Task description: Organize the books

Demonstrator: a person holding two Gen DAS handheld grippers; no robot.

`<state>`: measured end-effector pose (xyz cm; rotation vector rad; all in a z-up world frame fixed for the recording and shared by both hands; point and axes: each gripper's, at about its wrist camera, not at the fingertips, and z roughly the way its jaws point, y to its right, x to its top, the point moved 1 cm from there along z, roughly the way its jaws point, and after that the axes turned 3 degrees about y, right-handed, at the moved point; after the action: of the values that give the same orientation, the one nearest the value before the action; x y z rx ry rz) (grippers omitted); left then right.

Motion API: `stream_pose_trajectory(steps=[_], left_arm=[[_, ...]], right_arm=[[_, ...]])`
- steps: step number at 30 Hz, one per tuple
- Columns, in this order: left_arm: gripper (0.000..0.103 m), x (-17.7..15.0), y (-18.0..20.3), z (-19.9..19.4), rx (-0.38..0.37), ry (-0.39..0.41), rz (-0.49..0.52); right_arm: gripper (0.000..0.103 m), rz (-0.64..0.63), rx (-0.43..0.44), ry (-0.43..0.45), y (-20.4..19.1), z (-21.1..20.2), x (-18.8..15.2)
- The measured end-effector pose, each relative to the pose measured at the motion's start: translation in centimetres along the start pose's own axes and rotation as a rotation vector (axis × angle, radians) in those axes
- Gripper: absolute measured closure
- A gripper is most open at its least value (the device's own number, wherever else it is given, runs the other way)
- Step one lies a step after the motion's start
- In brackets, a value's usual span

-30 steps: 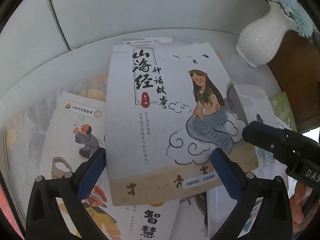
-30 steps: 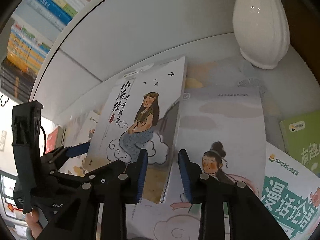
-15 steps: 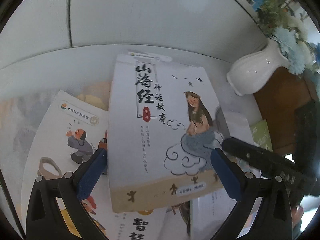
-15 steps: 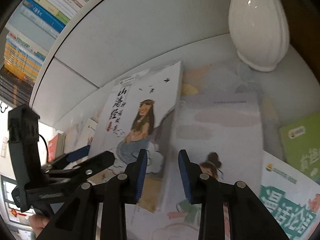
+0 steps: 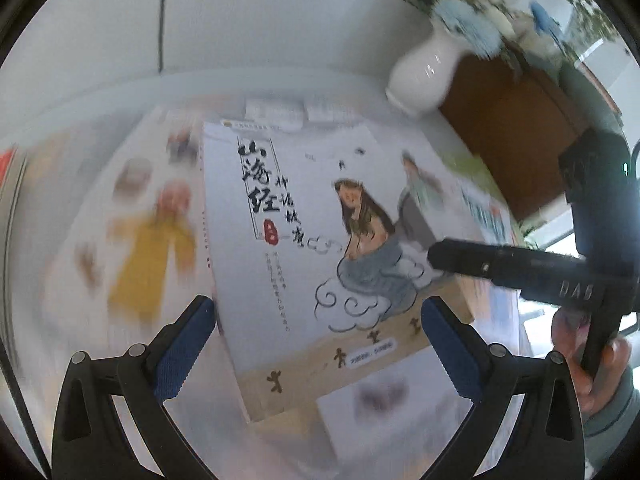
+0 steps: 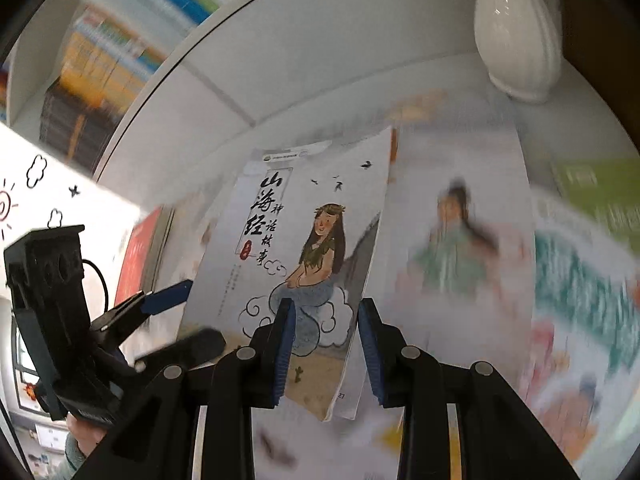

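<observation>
A white book with a mermaid on a cloud and black brush lettering (image 5: 304, 240) (image 6: 304, 240) hangs tilted above several books spread on a white table (image 5: 120, 92). My left gripper (image 5: 320, 320) spans the book's width, its blue pads (image 5: 188, 340) against the two side edges. From the right, my right gripper (image 6: 326, 320) straddles the book's right edge near the lower corner, jaws narrow; one black finger (image 5: 460, 260) lies over the cover. In the right wrist view the left gripper (image 6: 200, 312) sits at the book's left side.
A white vase (image 5: 420, 76) (image 6: 516, 40) with blue flowers stands at the back right by a brown wooden surface (image 5: 520, 128). Blurred books lie below: one with a yellow figure (image 5: 148, 264), one with a teal-robed figure (image 6: 456, 264), a green one (image 6: 600, 200). A bookshelf (image 6: 100, 72) is far left.
Both grippers have carried the mermaid book sideways and slightly up; the books beneath and the vase have slid across the views and blurred. The book keeps its place between both grippers.
</observation>
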<state>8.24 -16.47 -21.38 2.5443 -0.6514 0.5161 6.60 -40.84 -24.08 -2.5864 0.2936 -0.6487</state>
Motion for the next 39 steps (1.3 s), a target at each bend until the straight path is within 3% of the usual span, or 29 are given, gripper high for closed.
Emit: stream_pose_trajectory(steps=[3,5,8,9,11,13,18,20,23,27,31,34,36,39], left_arm=[[0.002,-4.8,0.4,-1.6,-0.024,-0.053,-0.053],[0.002,-8.3,-0.2,-1.9,-0.081,-0.101,-0.118],[0.004,-11.7,-0.5,-2.9,-0.109,-0.117,-0.178],[0.008,-12.7,-0.6,-3.2,-0.109,-0.117,-0.195],[0.025,-13.7,-1.1,-3.7,-0.092,-0.109,-0.230],[0.036,-13.7,-1.7,-4.1,-0.062,-0.100,-0.249],[0.039,-13.7,-1.5,-3.7,-0.017,-0.079,-0.234],[0.046,-13.8,-1.3,-3.7,0.006,-0.070,-0.216],[0.047,-13.9,-1.1,-3.9,0.016,-0.049,-0.213],[0.047,-13.9,-1.5,-6.2,-0.130,0.053,-0.294],[0.047,-13.2,-1.0,-7.1,-0.283,0.102,-0.352],[0.047,-13.3,-0.9,-5.0,-0.218,0.060,-0.361],[0.047,-14.0,-1.0,-2.8,-0.224,0.011,-0.394],[0.057,-14.4,-0.5,-1.8,-0.202,0.005,-0.402]], right_arm=[[0.071,0.011,0.016,-0.043,-0.7,-1.3,-4.6],[0.071,0.012,0.037,-0.094,-1.3,-2.1,-8.5],[0.070,-0.019,0.013,-0.153,-2.3,-2.2,-13.2],[0.071,-0.028,0.006,-0.175,-2.4,-2.2,-14.5],[0.071,-0.035,-0.003,-0.222,-2.3,-2.2,-17.3],[0.071,-0.024,-0.015,-0.223,-1.9,-2.2,-18.7],[0.072,-0.070,-0.079,-0.153,-2.1,-3.0,-19.0],[0.072,-0.061,-0.072,-0.147,-2.3,-2.5,-18.7],[0.073,-0.027,-0.042,-0.143,-2.0,-2.0,-18.6],[0.073,0.004,-0.012,-0.134,-1.8,-1.6,-18.4],[0.071,0.126,0.109,-0.150,0.3,-1.5,-18.2],[0.071,0.203,0.181,-0.155,1.3,-1.1,-18.1],[0.071,0.248,0.218,-0.153,2.0,-1.1,-18.3],[0.071,0.268,0.237,-0.144,2.2,-1.0,-18.6]])
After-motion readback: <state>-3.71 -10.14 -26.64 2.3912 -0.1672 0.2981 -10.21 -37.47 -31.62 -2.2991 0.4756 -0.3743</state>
